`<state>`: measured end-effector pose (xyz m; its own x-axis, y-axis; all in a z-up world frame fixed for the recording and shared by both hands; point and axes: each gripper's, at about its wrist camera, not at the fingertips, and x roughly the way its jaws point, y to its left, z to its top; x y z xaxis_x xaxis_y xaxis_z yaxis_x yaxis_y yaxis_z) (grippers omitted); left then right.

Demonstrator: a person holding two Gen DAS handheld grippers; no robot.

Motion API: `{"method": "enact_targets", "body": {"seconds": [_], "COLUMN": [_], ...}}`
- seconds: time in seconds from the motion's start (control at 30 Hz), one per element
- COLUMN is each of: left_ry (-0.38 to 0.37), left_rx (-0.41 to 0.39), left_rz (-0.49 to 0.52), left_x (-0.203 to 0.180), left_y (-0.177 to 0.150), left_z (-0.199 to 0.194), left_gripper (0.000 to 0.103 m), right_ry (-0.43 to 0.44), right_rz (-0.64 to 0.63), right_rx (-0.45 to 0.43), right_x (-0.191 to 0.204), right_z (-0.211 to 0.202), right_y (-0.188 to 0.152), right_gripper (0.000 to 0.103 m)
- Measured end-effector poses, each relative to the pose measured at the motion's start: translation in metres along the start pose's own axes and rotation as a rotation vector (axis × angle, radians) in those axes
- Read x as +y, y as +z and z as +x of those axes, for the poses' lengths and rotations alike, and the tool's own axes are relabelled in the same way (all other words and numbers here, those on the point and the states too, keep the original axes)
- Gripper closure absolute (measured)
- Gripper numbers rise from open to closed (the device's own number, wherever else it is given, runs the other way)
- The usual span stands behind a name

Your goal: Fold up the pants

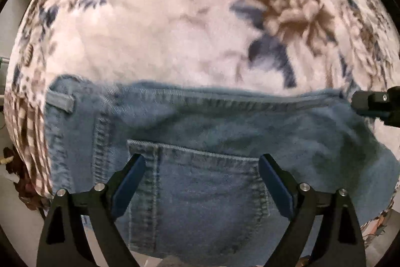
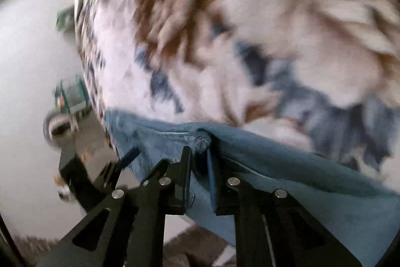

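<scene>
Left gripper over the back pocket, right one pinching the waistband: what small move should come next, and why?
Probably close the left gripper on the jeans. Its jaws stand open over the back pocket while the right gripper alone pinches the waistband, so the denim sags over the floral blanket.

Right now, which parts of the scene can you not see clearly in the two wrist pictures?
- Jeans legs: left wrist view, cut off by the bottom edge.
- Bedspread pattern: right wrist view, smeared by motion blur.
- Fabric inside the right tool: hidden by its fingers.
- Objects beside the bed: right wrist view, too blurred.
</scene>
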<state>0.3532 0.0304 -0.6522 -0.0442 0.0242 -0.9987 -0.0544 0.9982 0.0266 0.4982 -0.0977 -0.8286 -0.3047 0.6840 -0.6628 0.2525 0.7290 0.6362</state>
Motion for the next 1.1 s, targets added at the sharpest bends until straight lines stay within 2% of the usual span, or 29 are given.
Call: {"method": "enact_targets", "body": {"seconds": [0.03, 0.07, 0.1, 0.17, 0.23, 0.3, 0.4, 0.43, 0.47, 0.5, 0.53, 0.57, 0.7, 0.8, 0.87, 0.9, 0.97, 1.0, 1.1], "left_ry": [-0.004, -0.016, -0.03, -0.054, -0.066, -0.047, 0.004, 0.002, 0.004, 0.006, 0.009, 0.015, 0.035, 0.028, -0.004, -0.019, -0.047, -0.036, 0.064], "left_rx": [-0.014, -0.027, -0.033, -0.034, -0.043, -0.052, -0.066, -0.056, -0.048, -0.045, -0.047, -0.049, -0.044, -0.091, -0.136, -0.15, -0.14, -0.128, -0.138], "left_rz": [0.0, -0.002, 0.0, 0.012, 0.042, 0.07, 0.12, 0.115, 0.106, 0.098, 0.094, 0.096, 0.076, 0.036, 0.023, 0.024, 0.054, 0.089, 0.17], "left_x": [-0.001, -0.004, -0.008, -0.018, -0.034, -0.048, -0.069, -0.071, -0.072, -0.073, -0.072, -0.072, -0.064, -0.056, -0.056, -0.06, -0.075, -0.085, -0.112], "left_y": [0.004, 0.01, 0.016, 0.028, 0.041, 0.05, 0.065, 0.069, 0.071, 0.073, 0.075, 0.078, 0.075, 0.067, 0.063, 0.06, 0.052, 0.049, 0.05], "left_z": [-0.004, -0.007, -0.007, -0.005, 0.002, 0.009, 0.025, 0.03, 0.034, 0.037, 0.038, 0.039, 0.04, 0.014, -0.005, -0.011, -0.012, -0.006, 0.021], "left_gripper": [0.01, 0.01, 0.01, 0.01, 0.01, 0.01, 0.01, 0.01, 0.01, 0.01, 0.01, 0.01, 0.01, 0.01, 0.01, 0.01, 0.01, 0.01, 0.01], "right_ry": [-0.017, -0.045, -0.066, -0.107, -0.276, -0.415, -0.504, -0.535, -0.571, -0.595, -0.614, -0.617, -0.566, -0.567, -0.549, -0.531, -0.532, -0.521, -0.468], "right_rz": [0.004, -0.011, -0.038, -0.087, -0.218, -0.316, -0.411, -0.435, -0.459, -0.462, -0.447, -0.435, -0.289, -0.268, -0.211, -0.165, -0.126, -0.105, -0.078], "right_rx": [-0.049, -0.098, -0.12, -0.118, -0.043, 0.021, 0.114, 0.115, 0.107, 0.096, 0.08, 0.059, -0.07, -0.119, -0.158, -0.184, -0.218, -0.228, -0.26], "right_x": [-0.004, -0.009, -0.01, -0.014, -0.014, -0.01, -0.026, -0.03, -0.034, -0.033, -0.04, -0.045, -0.075, -0.082, -0.087, -0.096, -0.11, -0.118, -0.136], "right_z": [-0.016, -0.033, -0.044, -0.064, -0.066, -0.052, -0.047, -0.046, -0.044, -0.04, -0.043, -0.047, -0.081, -0.087, -0.087, -0.092, -0.103, -0.108, -0.12], "right_y": [-0.003, -0.006, -0.012, -0.023, -0.035, -0.044, -0.055, -0.057, -0.058, -0.059, -0.057, -0.057, -0.051, -0.058, -0.06, -0.06, -0.057, -0.056, -0.063], "right_gripper": [0.088, 0.082, 0.07, 0.055, 0.055, 0.055, 0.055, 0.056, 0.069, 0.087, 0.09, 0.098, 0.099, 0.099, 0.099, 0.103, 0.103, 0.103, 0.103]}}
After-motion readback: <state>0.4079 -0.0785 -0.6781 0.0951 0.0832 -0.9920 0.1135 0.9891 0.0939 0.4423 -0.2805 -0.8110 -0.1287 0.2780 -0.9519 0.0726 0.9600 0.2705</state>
